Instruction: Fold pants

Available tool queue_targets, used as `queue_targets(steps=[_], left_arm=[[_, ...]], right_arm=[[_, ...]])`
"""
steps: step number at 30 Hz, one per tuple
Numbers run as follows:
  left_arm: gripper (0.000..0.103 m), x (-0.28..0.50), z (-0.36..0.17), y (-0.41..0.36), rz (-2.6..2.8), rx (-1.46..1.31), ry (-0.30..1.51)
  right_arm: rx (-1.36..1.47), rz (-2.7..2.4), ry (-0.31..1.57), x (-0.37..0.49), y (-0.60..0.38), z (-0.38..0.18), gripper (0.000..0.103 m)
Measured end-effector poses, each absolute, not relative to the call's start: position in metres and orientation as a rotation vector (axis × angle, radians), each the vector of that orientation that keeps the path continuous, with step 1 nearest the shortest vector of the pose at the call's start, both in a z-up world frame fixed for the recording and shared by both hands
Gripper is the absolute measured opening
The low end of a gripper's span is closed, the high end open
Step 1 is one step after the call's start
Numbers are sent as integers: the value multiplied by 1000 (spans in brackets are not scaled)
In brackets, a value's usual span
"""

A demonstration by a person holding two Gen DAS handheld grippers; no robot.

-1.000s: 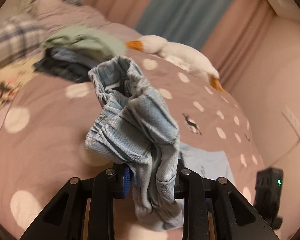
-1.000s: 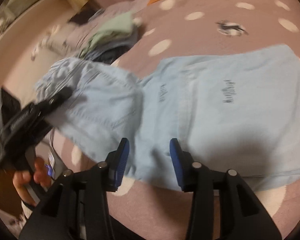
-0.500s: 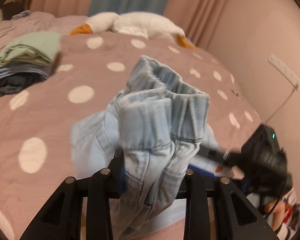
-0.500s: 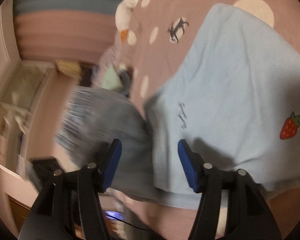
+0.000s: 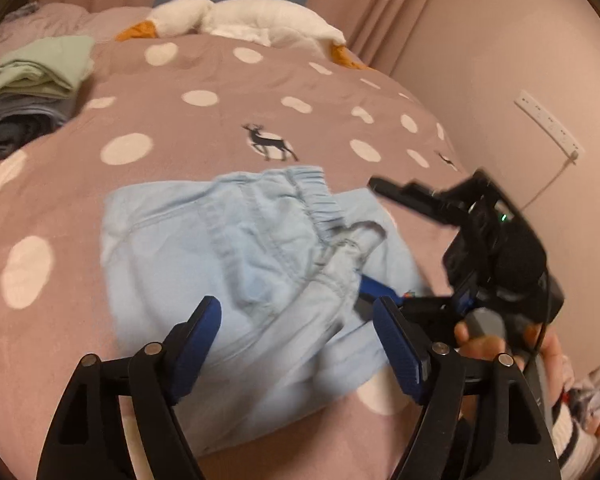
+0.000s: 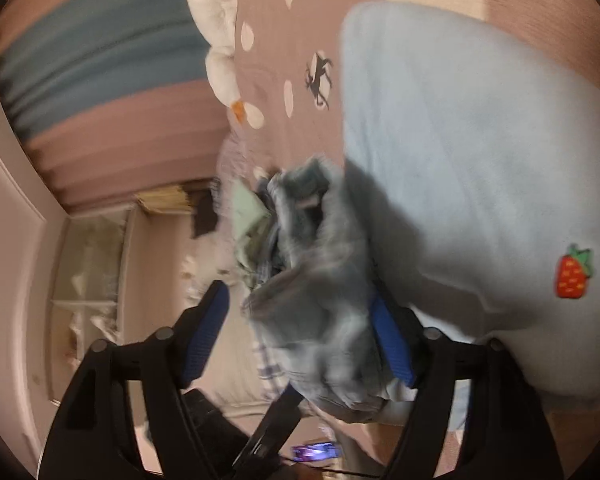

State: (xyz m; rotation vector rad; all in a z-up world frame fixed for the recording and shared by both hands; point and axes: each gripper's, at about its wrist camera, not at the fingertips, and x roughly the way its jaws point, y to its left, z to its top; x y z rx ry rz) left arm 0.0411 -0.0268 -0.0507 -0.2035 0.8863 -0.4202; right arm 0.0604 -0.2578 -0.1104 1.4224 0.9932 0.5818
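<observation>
pants (image 5: pixel 236 248): lying folded on the dotted bedspread (image 5: pixel 148 184), elastic waistband at 1 o'clock of the bundle.
left gripper (image 5: pixel 296 344): jaws opening wide, hovering over the pants, pads pressing nothing.
right gripper (image 6: pixel 300 340): jaws opening; bunched denim is sitting between them against the right pad, the left pad standing clear.
plush goose (image 5: pixel 236 20): lying at 12 o'clock.
folded clothes (image 5: pixel 32 80): stacked at 10 o'clock.

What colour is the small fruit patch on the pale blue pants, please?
Red with a green top, a strawberry patch on the pants; the right wrist view shows it best.
</observation>
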Motion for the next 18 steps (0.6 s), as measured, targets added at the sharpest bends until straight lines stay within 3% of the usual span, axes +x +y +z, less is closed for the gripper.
queue_targets(steps=[2, 4, 6, 7, 9, 11, 18], left_arm=[[78, 35, -51, -15, -400, -233, 885], [78, 34, -56, -7, -383, -267, 891], [78, 31, -58, 6, -346, -299, 897], [78, 29, -60, 11, -334, -312, 899], [78, 24, -64, 24, -307, -342, 905], [78, 20, -69, 35, -281, -373, 915], [78, 15, -73, 53, -235, -421, 922]], right_arm=[[1381, 574, 998, 65, -254, -102, 88], [1270, 531, 1052, 72, -246, -96, 84], [1151, 484, 1090, 79, -238, -91, 69], [1079, 459, 1093, 79, -237, -91, 52], [972, 432, 1067, 82, -232, -84, 43], [876, 434, 1024, 75, -232, -75, 26], [831, 463, 829, 51, -274, -25, 24]])
